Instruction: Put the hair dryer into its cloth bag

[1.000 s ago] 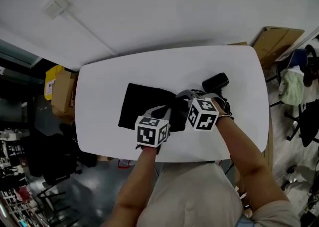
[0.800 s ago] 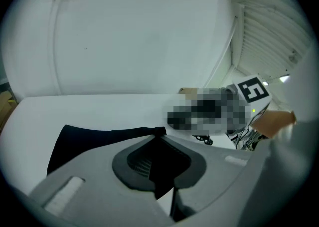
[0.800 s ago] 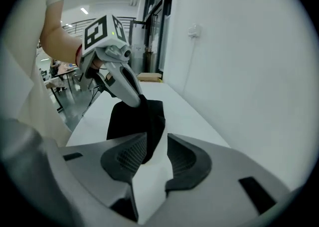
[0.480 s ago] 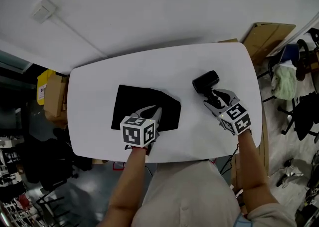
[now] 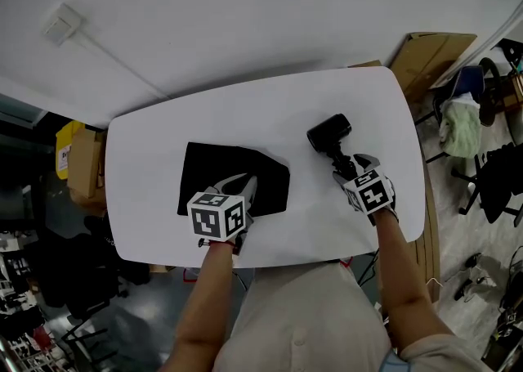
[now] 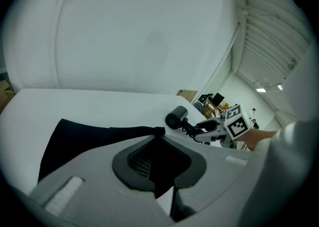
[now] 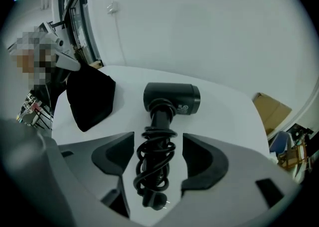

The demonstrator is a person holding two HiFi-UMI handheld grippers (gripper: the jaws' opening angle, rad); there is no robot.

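Grips the black cloth bag (image 5: 214,172) with the left hand-held gripper (image 6: 158,138), jaws pressed together on dark fabric near the bag's right end. Leaves the rest of the bag lying flat on the white surface (image 5: 245,113), left of centre, with one edge running back from the pinch point in the left gripper view. Holds the right hand-held gripper (image 7: 158,138) spread, with one jaw on each side of the handle of the hair dryer (image 5: 328,132) and a strip of bare surface showing between each jaw and the handle in the right gripper view. Pinches nothing with that gripper. Locates the hair dryer lying on the surface right of centre, outside the bag and apart from it, with bare surface between the two. Places the barrel at the far end, crosswise to the handle, and the handle pointing back toward the person. Shows a black cord (image 7: 155,168) wound in loose coils round the handle, with its plug end lowest in the right gripper view, closest to the gripper body. Beyond the surface, finds a flat cardboard box (image 5: 429,56) leaning by the far right corner, chairs (image 5: 470,109) draped with cloth further right, and a brown carton (image 5: 82,174) on the floor at the left edge.
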